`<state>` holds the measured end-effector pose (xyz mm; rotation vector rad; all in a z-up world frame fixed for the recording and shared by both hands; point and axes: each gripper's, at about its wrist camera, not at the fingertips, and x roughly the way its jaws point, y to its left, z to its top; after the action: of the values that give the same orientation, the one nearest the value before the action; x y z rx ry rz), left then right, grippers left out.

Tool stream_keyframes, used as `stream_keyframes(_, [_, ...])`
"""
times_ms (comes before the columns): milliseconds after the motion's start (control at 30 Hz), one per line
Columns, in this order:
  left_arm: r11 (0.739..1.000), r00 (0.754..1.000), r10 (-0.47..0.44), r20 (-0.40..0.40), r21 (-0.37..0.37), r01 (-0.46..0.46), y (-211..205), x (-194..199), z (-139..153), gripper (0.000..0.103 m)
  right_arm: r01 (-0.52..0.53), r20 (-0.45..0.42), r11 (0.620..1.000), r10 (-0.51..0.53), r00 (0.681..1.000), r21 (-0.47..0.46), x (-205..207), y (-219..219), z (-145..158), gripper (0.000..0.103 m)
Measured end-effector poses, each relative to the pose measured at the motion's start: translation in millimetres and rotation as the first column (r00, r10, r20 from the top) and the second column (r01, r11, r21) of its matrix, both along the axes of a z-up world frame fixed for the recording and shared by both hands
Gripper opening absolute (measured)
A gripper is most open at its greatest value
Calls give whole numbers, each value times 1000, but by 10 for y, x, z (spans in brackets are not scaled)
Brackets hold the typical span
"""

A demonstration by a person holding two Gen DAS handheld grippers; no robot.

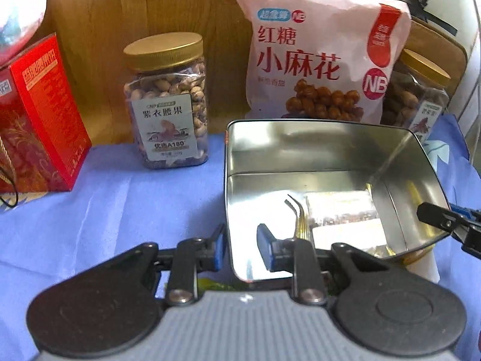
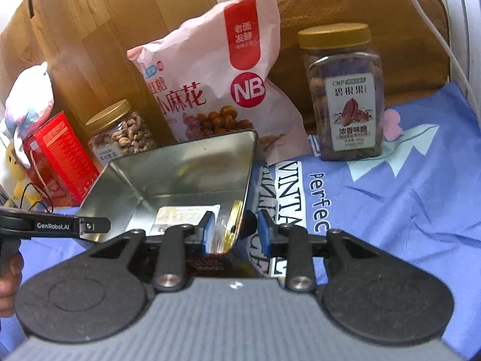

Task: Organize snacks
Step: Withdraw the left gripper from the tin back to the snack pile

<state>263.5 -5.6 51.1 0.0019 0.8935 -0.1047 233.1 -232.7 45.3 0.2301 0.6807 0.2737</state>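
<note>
Snacks lie loose in the tin (image 1: pixel 402 156), tilted on the blue cloth (image 1: pixel 120 198) with each gripper's (image 1: pixel 245 245) (image 2: pixel 237 233) jaws straddling a wall, unclamped, so a slip could spill them.

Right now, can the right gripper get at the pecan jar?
Probably not straight away: the right gripper straddles the wall of the tin. Lifted clear, the blue cloth toward the pecan jar looks unobstructed.
</note>
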Motion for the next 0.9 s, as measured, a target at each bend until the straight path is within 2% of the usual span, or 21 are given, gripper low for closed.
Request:
stream_keyframes(100, [999, 997, -24, 75, 33, 21, -7, -108, 65, 30, 12, 17, 1000, -12, 1000, 5, -25, 7, 22, 35])
stream_keyframes(167, [997, 990, -22, 143, 71, 12, 44, -257, 176, 30, 55, 81, 998, -54, 995, -17, -116, -19, 105, 36])
stream_keyframes(233, [999, 986, -32, 166, 19, 29, 189, -445, 246, 30, 70, 141, 998, -68, 988, -3, -273, -65, 225, 36])
stream_keyframes(333, [997, 983, -45, 180, -55, 56, 434, -744, 221, 30, 35, 183, 998, -45, 982, 53, -579, -84, 328, 36])
stream_keyframes(433, [995, 989, -32, 146, -92, 46, 666, -923, 34, 30, -52, 171, 996, 38, 984, 78, -891, 98, 291, 36])
stream_keyframes(533, [990, 996, 5, 86, -139, 7, 895, -952, -175, 30, -171, 154, 985, 164, 974, 29, -1122, 457, 201, 36])
stream_keyframes(633, [980, 998, 28, 55, -199, -16, 1099, -956, -268, 30, -294, 136, 955, 296, 946, -38, -1276, 865, 113, 36])
stream_keyframes(700, [971, 998, 9, 58, -239, 6, 1153, -982, -280, 30, -373, 107, 924, 380, 919, -84, -1330, 1141, 44, 36])
stream_keyframes(800, [960, 995, -67, 72, -267, 84, 1072, -1035, -298, 30, -396, 39, 912, 402, 915, -108, -1298, 1352, -62, 36])
stream_keyframes(900, [942, 989, -129, 67, -304, 144, 961, -1046, -358, 30, -342, 1, 936, 343, 939, -90, -1233, 1325, -157, 37])
